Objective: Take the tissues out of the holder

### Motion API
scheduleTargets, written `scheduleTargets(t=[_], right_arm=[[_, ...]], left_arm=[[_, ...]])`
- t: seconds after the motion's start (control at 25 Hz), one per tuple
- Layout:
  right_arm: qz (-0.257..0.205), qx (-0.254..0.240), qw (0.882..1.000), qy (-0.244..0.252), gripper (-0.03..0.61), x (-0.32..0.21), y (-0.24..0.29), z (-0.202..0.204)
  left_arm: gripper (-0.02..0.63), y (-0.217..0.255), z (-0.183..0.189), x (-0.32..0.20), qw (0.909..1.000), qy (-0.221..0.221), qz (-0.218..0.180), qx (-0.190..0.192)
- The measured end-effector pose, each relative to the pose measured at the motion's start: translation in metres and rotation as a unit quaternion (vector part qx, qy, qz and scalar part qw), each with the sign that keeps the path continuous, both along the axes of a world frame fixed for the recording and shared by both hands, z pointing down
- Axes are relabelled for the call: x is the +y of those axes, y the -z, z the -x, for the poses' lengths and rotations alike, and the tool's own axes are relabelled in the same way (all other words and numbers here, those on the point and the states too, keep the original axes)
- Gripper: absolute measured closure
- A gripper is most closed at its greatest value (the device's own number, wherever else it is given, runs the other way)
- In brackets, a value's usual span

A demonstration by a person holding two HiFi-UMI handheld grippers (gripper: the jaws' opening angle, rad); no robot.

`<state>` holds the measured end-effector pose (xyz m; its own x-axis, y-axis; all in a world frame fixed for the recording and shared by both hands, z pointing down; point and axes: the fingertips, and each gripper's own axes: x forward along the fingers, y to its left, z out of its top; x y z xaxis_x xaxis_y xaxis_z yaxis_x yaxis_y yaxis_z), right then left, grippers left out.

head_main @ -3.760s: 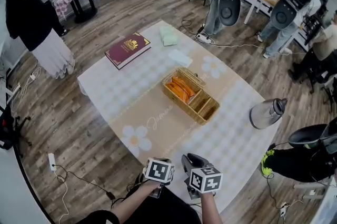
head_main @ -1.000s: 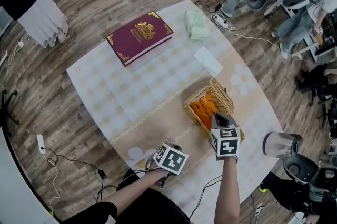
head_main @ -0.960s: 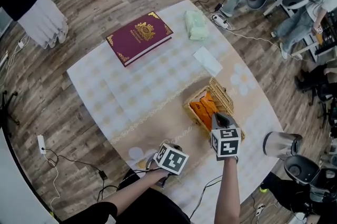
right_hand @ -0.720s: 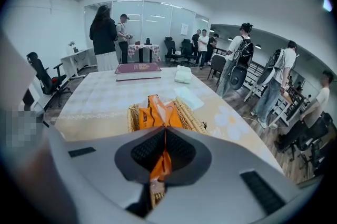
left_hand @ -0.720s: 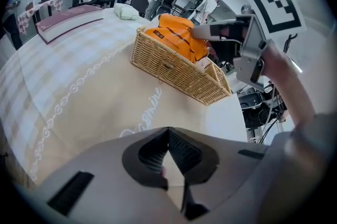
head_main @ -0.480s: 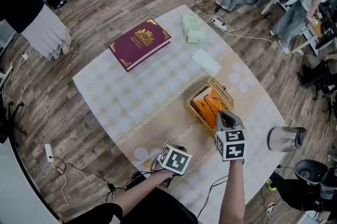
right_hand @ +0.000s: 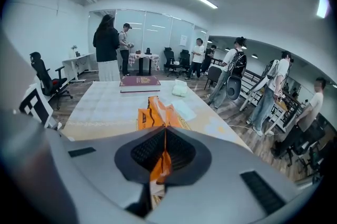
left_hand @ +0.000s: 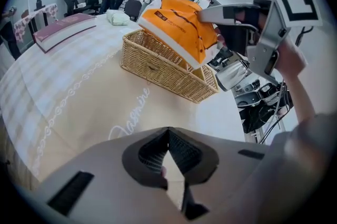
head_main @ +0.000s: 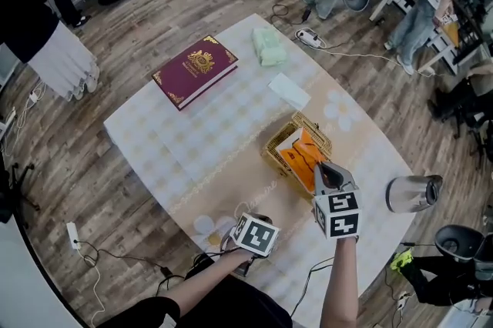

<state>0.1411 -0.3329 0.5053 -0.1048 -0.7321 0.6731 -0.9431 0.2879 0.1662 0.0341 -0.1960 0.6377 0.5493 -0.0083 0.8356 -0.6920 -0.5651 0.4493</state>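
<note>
at six o'clock, the left gripper (left_hand: 168, 136) idles, jaws together on nothing. just past it, the right gripper (right_hand: 164, 157) is clamped on the orange plastic tissue pack (head_main: 302, 153), whose long axis runs to eleven o'clock, far end at the rim of the woven wicker basket (head_main: 274, 157); whether it has cleared is hidden.

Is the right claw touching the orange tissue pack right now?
Touching. The right gripper view shows the right claw shut on the tissue pack, its orange edge pinched between the jaws.
</note>
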Motion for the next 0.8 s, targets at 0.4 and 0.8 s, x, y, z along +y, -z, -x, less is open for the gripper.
scheduleTargets(t=[0.4,0.8], right_arm=[[-0.007,-0.012,1.000,0.001,0.565,0.047,0.018,0.011],[0.010,-0.037,0.999,0.016,0.565,0.124,0.012,0.034]], left_arm=[[0.607,0.010,-0.011,0.021,0.9997,-0.024,-0.011,0.001],[0.607,0.015,-0.012,0.061,0.9991,-0.033,-0.022,-0.011]])
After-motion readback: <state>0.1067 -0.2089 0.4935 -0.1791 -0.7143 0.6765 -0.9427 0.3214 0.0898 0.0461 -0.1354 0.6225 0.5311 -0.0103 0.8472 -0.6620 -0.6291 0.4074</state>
